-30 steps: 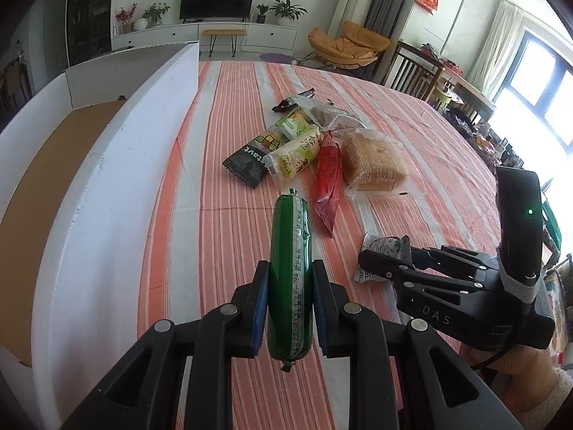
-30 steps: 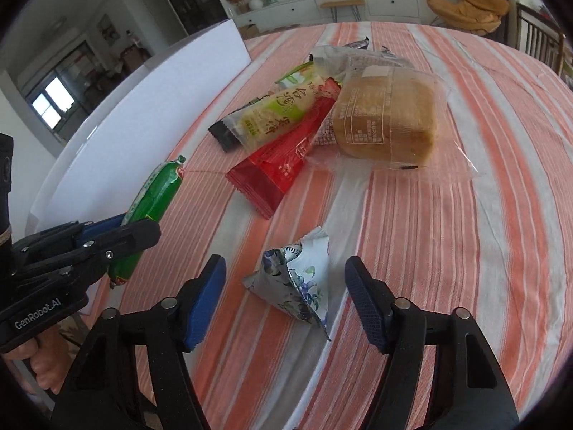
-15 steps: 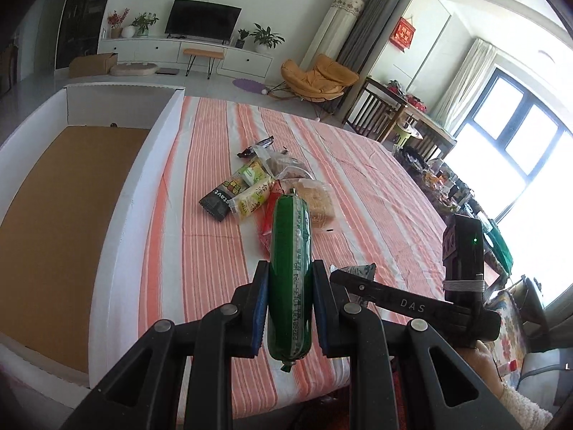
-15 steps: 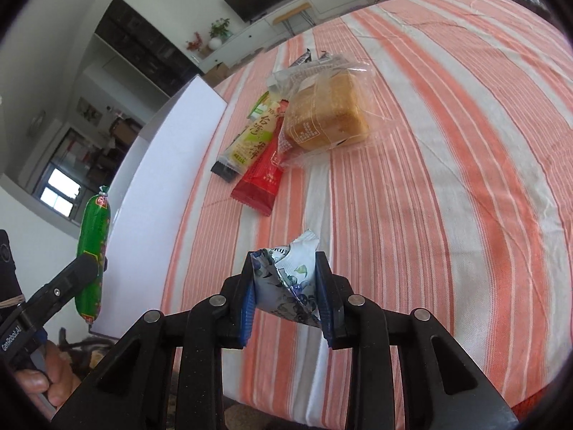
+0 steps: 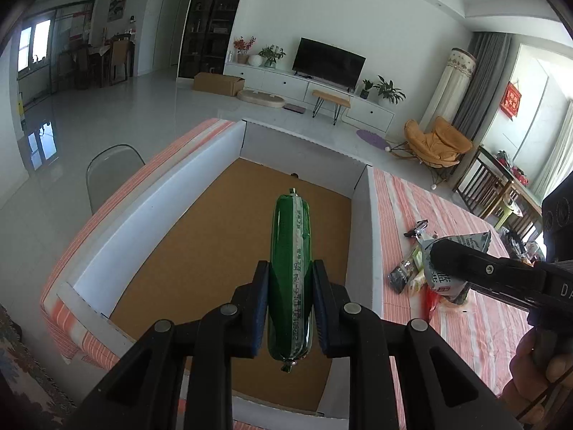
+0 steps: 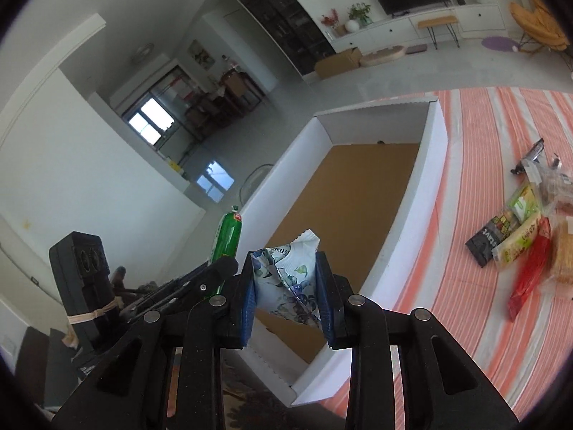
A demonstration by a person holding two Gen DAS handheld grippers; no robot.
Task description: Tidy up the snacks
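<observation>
The green sausage clamped in my left gripper points toward 12 o'clock over the white box, nearer than my right gripper, itself pinching the floral packet.

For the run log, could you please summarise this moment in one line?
left claw: shut on green sausage | right claw: shut on floral packet | both over white box
</observation>
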